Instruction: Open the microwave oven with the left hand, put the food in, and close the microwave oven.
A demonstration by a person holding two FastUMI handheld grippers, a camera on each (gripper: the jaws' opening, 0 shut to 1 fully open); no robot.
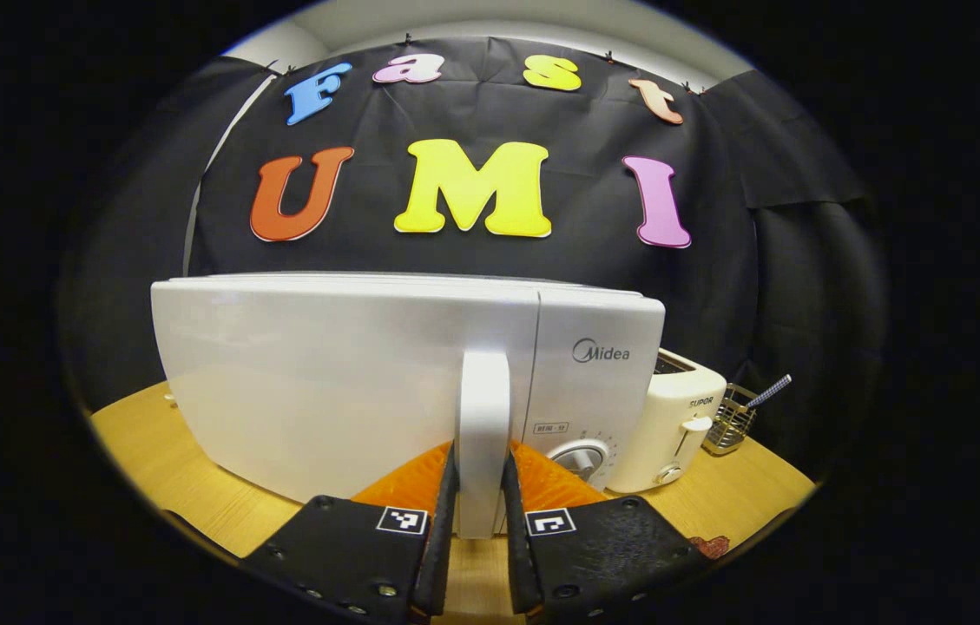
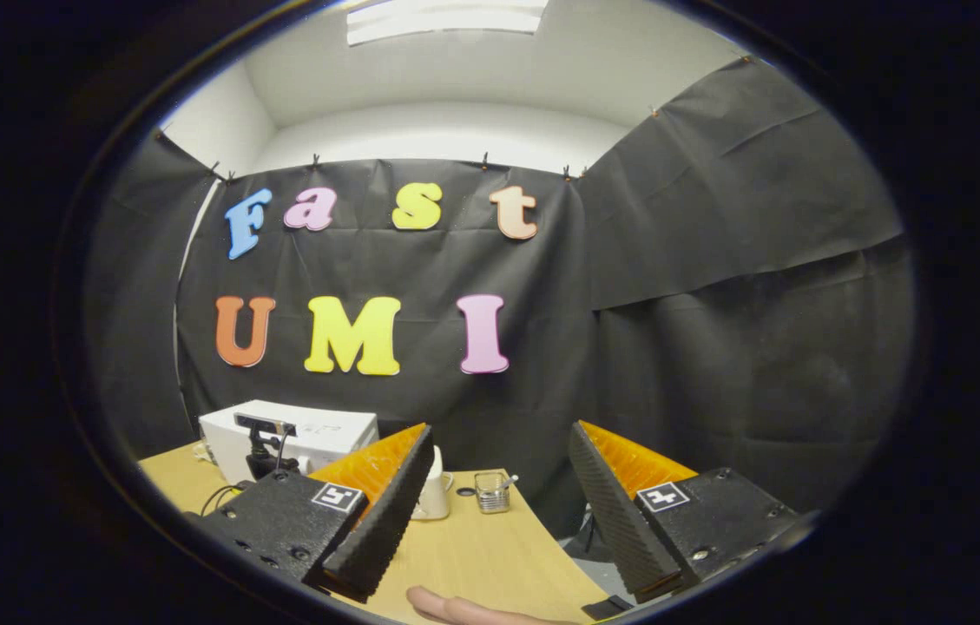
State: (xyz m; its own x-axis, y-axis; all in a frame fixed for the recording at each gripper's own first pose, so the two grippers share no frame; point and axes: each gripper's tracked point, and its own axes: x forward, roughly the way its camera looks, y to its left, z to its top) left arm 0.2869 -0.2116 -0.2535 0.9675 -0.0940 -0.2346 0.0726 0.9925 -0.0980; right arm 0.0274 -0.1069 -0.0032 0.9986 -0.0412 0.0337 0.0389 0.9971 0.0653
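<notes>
A white microwave oven (image 1: 351, 382) stands close in front on the wooden table (image 1: 194, 486) in the left gripper view, its door flush with the control panel. My left gripper (image 1: 483, 499) is shut on the door's upright white handle (image 1: 483, 408), one finger on each side of its lower end. In the right gripper view the microwave (image 2: 316, 432) sits far off at the left, with the left gripper's dark body (image 2: 262, 451) in front of it. My right gripper (image 2: 498, 499) hangs open above the table (image 2: 490, 555), holding nothing.
A cream toaster (image 1: 672, 425) and a wire basket (image 1: 728, 421) with a utensil stand to the right of the microwave. A small reddish-brown thing (image 1: 711, 547) lies near the table's front edge. A person's fingertip (image 2: 455, 608) rests on the table below my right gripper.
</notes>
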